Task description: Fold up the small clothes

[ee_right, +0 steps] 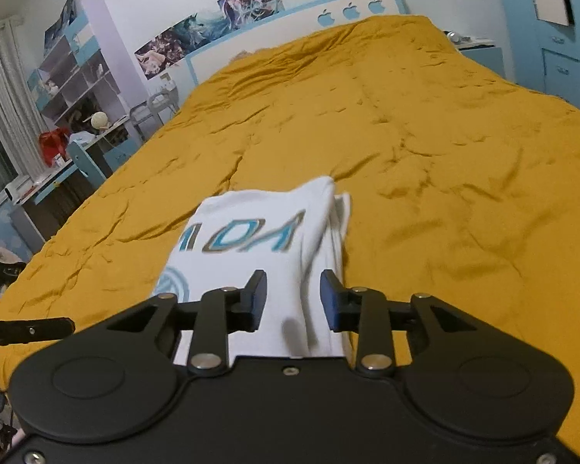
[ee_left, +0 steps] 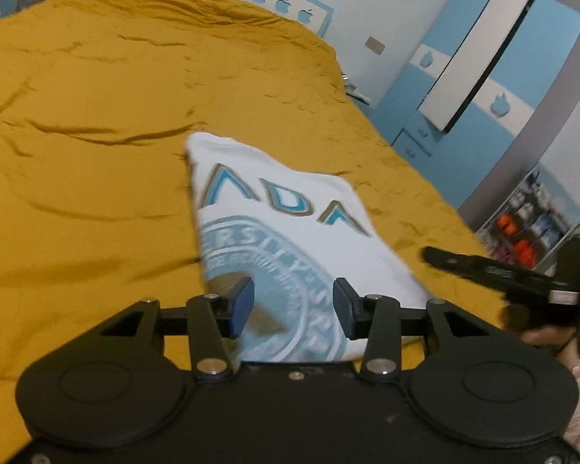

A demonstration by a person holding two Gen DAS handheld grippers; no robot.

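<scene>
A small white shirt (ee_left: 290,224) with blue letters and a round blue print lies folded into a narrow rectangle on the mustard bedspread (ee_left: 89,162). My left gripper (ee_left: 293,307) is open just above its near end, jaws apart and empty. In the right wrist view the shirt (ee_right: 259,232) lies ahead, its folded right edge under my right gripper (ee_right: 293,303), which is open and holds nothing. The right gripper's fingers (ee_left: 483,266) show at the right edge of the left wrist view. The left gripper's finger (ee_right: 27,328) shows at the left of the right wrist view.
The bedspread (ee_right: 425,162) covers a large bed. A blue and white headboard (ee_right: 348,7) stands at the far end. A wardrobe (ee_left: 495,77) and a shelf of small items (ee_left: 529,224) stand right of the bed. A desk and shelves (ee_right: 69,116) stand left.
</scene>
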